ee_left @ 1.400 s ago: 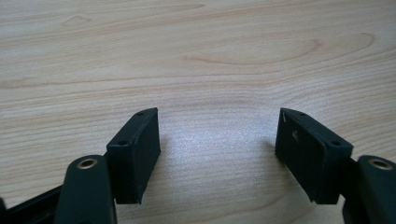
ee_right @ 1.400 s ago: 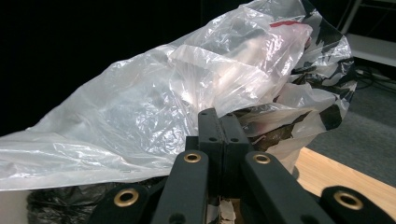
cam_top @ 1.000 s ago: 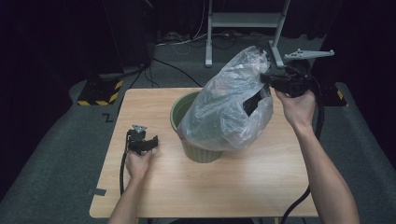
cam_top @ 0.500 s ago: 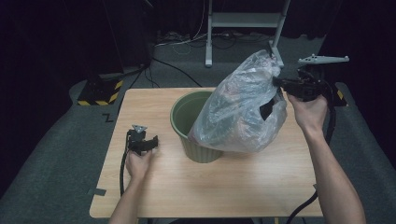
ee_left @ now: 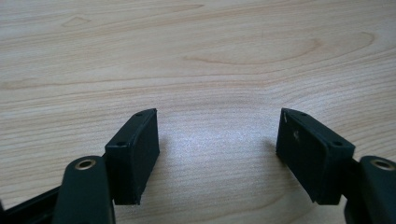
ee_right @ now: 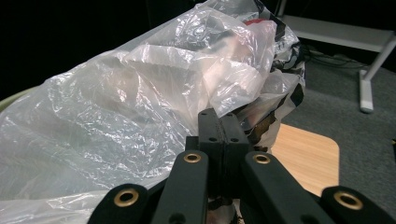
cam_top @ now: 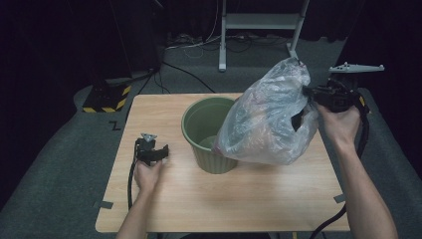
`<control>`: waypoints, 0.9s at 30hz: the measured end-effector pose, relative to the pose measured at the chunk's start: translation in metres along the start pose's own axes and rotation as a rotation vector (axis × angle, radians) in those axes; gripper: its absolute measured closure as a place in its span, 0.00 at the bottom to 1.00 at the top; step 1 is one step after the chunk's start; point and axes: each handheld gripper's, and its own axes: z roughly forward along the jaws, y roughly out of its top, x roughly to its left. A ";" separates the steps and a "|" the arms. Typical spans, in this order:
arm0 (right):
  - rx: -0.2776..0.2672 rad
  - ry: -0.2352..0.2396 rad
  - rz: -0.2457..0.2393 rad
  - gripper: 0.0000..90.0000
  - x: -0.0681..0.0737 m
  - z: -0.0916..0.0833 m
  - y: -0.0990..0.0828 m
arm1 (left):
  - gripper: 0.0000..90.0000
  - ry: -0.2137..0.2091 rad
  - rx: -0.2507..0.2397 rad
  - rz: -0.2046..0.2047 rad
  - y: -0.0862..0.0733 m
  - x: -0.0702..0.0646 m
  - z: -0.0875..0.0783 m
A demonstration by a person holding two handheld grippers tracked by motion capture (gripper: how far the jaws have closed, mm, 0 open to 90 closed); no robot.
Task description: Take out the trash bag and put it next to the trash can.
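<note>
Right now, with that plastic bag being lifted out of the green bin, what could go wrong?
The right gripper pinches only a thin fold of the plastic bag, so the film might tear or slip free. The bag's bottom leans on the green bin rim, and the left gripper rests open, apart from it, so the bin could tip.

We are not reading any text, label, brand or number on anything here. We are seeing black print on the clear plastic bag (ee_right: pixel 154 116) just past the right gripper's (ee_right: pixel 223 122) jaws, too crumpled to make out. We are also seeing a yellow-and-black hazard-striped block (cam_top: pixel 106 96) on the floor, far beyond the left gripper (cam_top: pixel 155 152), bearing no words.
</note>
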 end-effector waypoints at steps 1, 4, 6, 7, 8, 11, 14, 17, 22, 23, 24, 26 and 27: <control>0.000 -0.002 0.004 1.00 -0.001 0.000 -0.001 | 0.33 -0.001 0.000 -0.002 0.000 0.000 0.000; 0.001 -0.011 0.007 1.00 -0.005 -0.003 -0.003 | 0.33 0.000 0.000 -0.002 0.000 0.000 0.000; 0.003 -0.018 0.010 1.00 -0.007 -0.005 -0.004 | 0.33 0.001 -0.001 -0.003 0.000 0.000 0.000; 0.001 -0.019 0.002 1.00 -0.008 -0.006 -0.004 | 0.33 0.002 -0.001 -0.002 0.000 -0.001 0.000; 0.002 -0.021 0.003 1.00 -0.008 -0.007 -0.005 | 0.33 0.002 -0.001 -0.001 0.000 -0.001 0.000; 0.004 -0.037 -0.003 1.00 -0.010 -0.010 -0.005 | 0.33 0.002 -0.001 -0.002 0.000 -0.001 0.000; 0.011 -0.051 -0.009 1.00 -0.012 -0.013 -0.007 | 0.33 0.002 -0.001 -0.001 0.000 -0.001 0.000; 0.017 -0.059 0.000 1.00 -0.016 -0.014 -0.011 | 0.33 0.002 -0.001 -0.002 0.000 -0.001 0.000; 0.030 -0.077 0.007 1.00 -0.022 -0.013 -0.017 | 0.33 0.002 -0.001 -0.002 0.000 -0.001 0.000; 0.032 -0.079 0.009 1.00 -0.023 -0.013 -0.019 | 0.33 0.002 -0.001 -0.002 0.000 -0.001 0.000; 0.035 -0.083 0.013 1.00 -0.024 -0.014 -0.020 | 0.33 0.002 -0.001 -0.002 0.000 -0.001 0.000; 0.035 -0.086 0.014 1.00 -0.027 -0.014 -0.022 | 0.33 0.002 -0.002 0.000 0.000 -0.001 0.000; 0.039 -0.093 0.018 1.00 -0.028 -0.014 -0.022 | 0.33 0.002 -0.002 0.000 0.000 -0.001 0.000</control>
